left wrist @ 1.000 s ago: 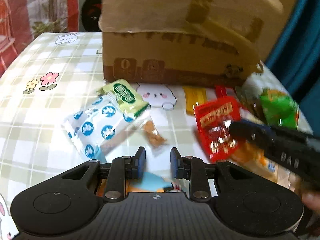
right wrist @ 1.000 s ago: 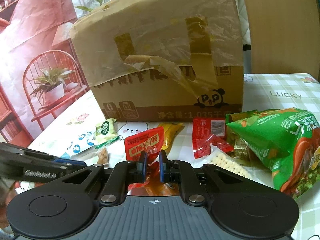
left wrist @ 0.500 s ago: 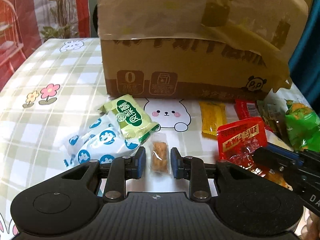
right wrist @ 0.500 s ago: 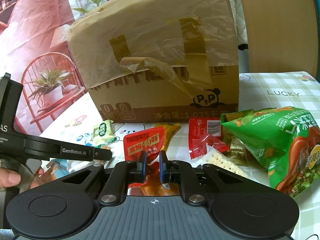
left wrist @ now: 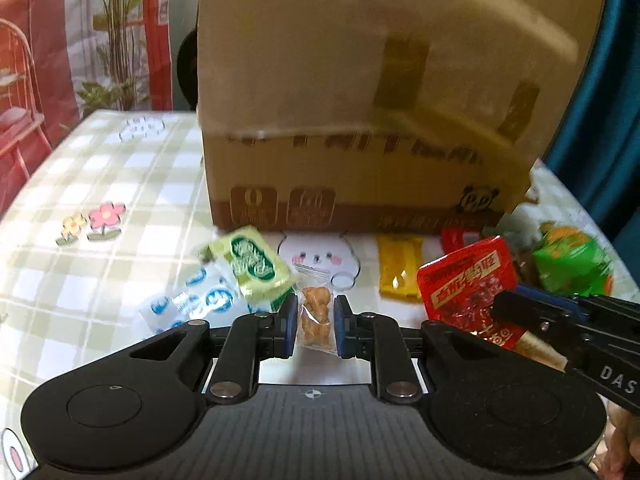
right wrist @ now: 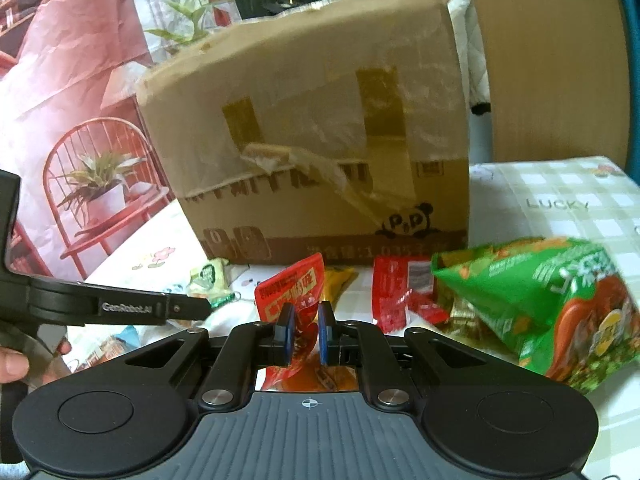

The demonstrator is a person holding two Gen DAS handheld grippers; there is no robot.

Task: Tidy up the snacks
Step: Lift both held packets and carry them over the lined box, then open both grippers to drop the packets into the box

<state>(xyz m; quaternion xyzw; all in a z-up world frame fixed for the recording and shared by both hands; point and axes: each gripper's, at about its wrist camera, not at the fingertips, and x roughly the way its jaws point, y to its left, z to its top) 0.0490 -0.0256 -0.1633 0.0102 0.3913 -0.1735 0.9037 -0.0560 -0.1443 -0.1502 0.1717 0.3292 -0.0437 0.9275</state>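
My left gripper is shut on a small clear packet of orange-brown snack, held between its blue pads. My right gripper is shut on a red snack packet and lifts it; the packet also shows in the left wrist view. A large taped cardboard box stands on the checked tablecloth behind the snacks, and also shows in the right wrist view. I cannot see inside the box.
On the cloth lie a light green packet over a blue-and-white packet, a yellow packet, a second red packet and a big green bag. A wooden board stands behind at right.
My left gripper moved forward onto the small orange-brown packet and closed on it. My right gripper has raised the red packet, and both views have drawn closer to the box.
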